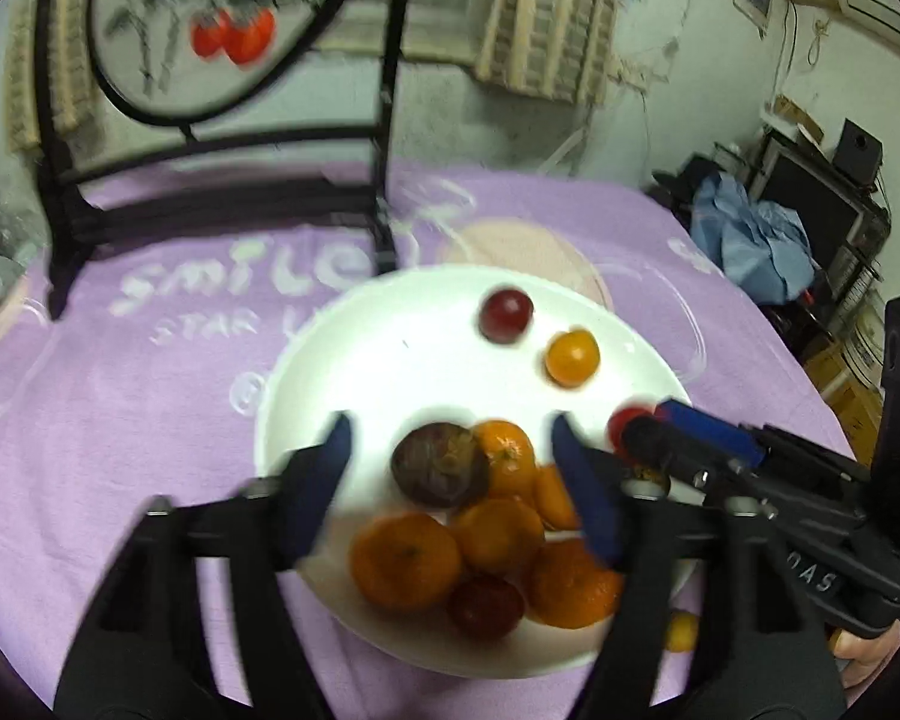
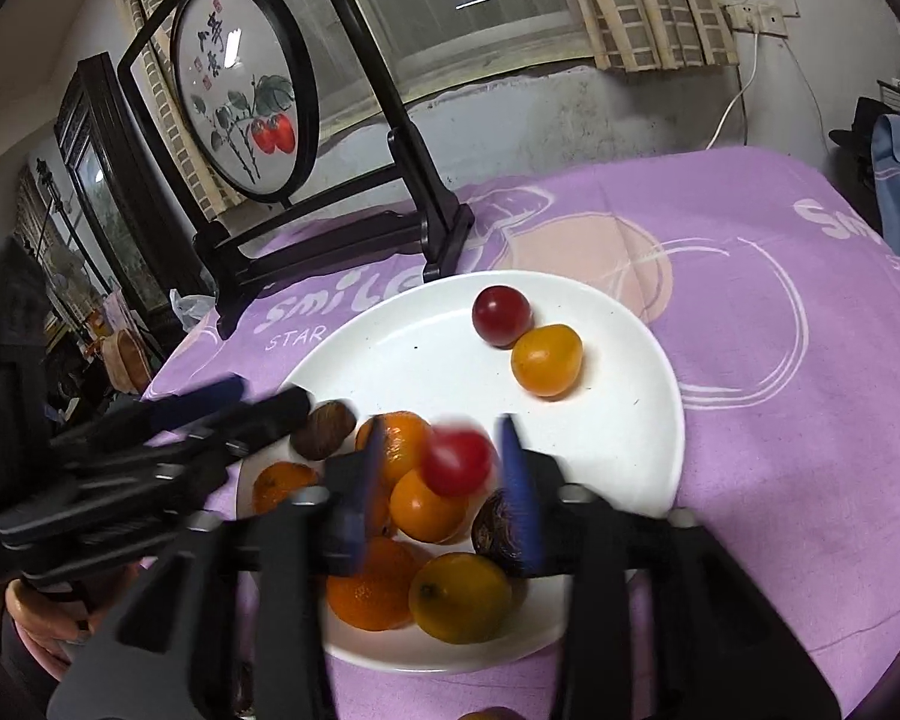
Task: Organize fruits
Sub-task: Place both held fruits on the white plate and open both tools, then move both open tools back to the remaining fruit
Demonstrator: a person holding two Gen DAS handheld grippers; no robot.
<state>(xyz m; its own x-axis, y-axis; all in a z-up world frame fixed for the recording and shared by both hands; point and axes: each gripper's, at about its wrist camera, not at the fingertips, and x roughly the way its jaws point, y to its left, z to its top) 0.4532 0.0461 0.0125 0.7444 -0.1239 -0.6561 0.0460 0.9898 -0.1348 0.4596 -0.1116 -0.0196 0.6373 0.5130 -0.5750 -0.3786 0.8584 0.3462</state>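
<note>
1. My right hand-held gripper (image 2: 444,468) pinches a red cherry tomato (image 2: 456,462), above the fruit pile.
2. My left hand-held gripper (image 1: 450,438) spread, straddling a dark passion fruit (image 1: 440,465).
3. Sorted pair, red grape (image 2: 501,316) and yellow tomato (image 2: 546,359), lies straight ahead on the white plate (image 2: 648,420); right one nearer.

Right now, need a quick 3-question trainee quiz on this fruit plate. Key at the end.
1. True or false: the left gripper is shut on a fruit.
2. The small red fruit is between the jaws of: A) the left gripper, B) the right gripper, C) neither.
3. How many fruits lie on the plate at its far side, apart from the heap?

Key:
1. False. Its jaws stand wide open above the heap.
2. B.
3. Two: a dark red fruit and an orange-yellow fruit, side by side.
</note>
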